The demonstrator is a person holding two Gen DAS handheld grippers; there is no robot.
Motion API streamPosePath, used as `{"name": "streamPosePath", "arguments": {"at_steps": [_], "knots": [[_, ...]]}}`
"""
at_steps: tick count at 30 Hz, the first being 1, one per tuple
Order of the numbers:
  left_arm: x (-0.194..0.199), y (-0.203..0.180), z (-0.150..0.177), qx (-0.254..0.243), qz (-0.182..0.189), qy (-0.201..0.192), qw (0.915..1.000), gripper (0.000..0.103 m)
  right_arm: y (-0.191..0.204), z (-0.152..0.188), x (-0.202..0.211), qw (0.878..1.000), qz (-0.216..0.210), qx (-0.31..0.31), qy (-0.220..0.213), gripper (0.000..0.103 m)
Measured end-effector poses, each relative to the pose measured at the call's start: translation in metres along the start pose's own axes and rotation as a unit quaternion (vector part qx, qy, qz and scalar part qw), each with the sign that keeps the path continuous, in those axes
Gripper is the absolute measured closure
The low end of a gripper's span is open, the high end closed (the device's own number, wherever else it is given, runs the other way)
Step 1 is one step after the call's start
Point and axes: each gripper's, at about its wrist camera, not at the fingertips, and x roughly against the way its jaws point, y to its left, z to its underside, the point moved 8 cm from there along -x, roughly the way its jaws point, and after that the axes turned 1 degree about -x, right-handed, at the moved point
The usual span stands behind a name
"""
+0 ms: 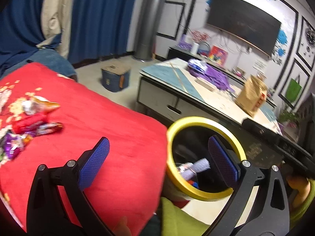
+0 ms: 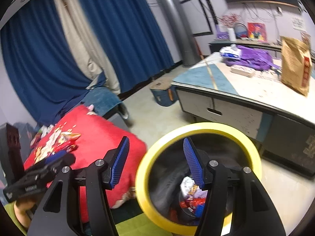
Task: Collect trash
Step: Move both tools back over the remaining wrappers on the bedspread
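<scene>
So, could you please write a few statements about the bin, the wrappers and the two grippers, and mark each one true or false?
1. The bin has a yellow rim. True.
2. The bin is empty. False: wrappers and scraps lie at its bottom.
3. Candy wrappers lie on the red blanket. True.
4. The left gripper holds a wrapper. False: its jaws are open with nothing between them.
5. The right gripper has its jaws shut. False: they are spread apart and hold nothing.
6. A brown paper bag stands on the low table. True.
</scene>
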Motion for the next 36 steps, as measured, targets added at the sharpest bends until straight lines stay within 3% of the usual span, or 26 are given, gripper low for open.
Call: {"name": "streamPosePath", "arguments": {"at_steps": [13,24,36], "knots": [[0.049,0.082,-0.017,0.075,-0.068,-0.056,0.9933,0.011,0.084,0.016,-0.014,0.995,-0.058,0.073,0.036,0.046],[0.078,0.152,-0.009,0.145,-0.124,-0.066,0.9794,0.011,0.158,0.030,-0.038,0.985,-0.095,0.127,0.067,0.046],[0.091,0.205,0.006,0.202,-0.148,-0.049,0.9670,0.011,0.204,0.028,-0.077,0.979,-0.118,0.139,0.093,0.046]]}}
